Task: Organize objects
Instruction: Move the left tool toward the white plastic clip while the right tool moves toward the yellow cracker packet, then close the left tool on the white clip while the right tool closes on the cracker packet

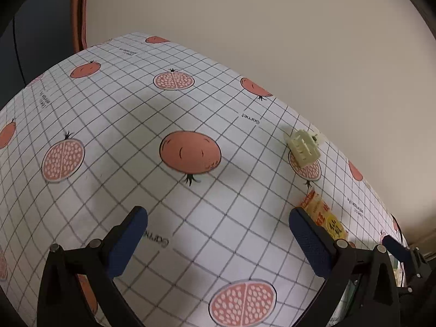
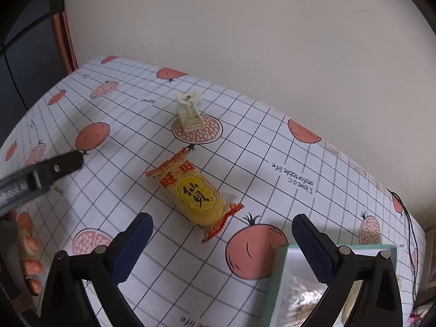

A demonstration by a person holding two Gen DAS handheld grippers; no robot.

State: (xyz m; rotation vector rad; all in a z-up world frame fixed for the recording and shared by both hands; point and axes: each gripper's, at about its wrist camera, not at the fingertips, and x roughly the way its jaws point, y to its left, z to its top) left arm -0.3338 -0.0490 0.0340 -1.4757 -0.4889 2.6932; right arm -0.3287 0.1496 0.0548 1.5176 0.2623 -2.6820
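A yellow snack packet (image 2: 194, 194) with orange crimped ends lies on the tablecloth just ahead of my right gripper (image 2: 222, 234), which is open with nothing between its fingers. Farther back stands a cream hair claw clip (image 2: 190, 114). In the left wrist view the clip (image 1: 302, 147) sits at the right and the packet (image 1: 325, 218) shows partly behind the right finger. My left gripper (image 1: 218, 230) is open over bare cloth. Its black tip (image 2: 58, 164) enters the right wrist view from the left.
A mint-green box (image 2: 278, 278) with wrapped items inside stands at the lower right, under my right finger. The table (image 1: 190, 103) wears a grid cloth printed with pomegranates and abuts a beige wall. A black cable (image 2: 410, 234) hangs at the right edge. A hand (image 2: 30, 259) shows at the lower left.
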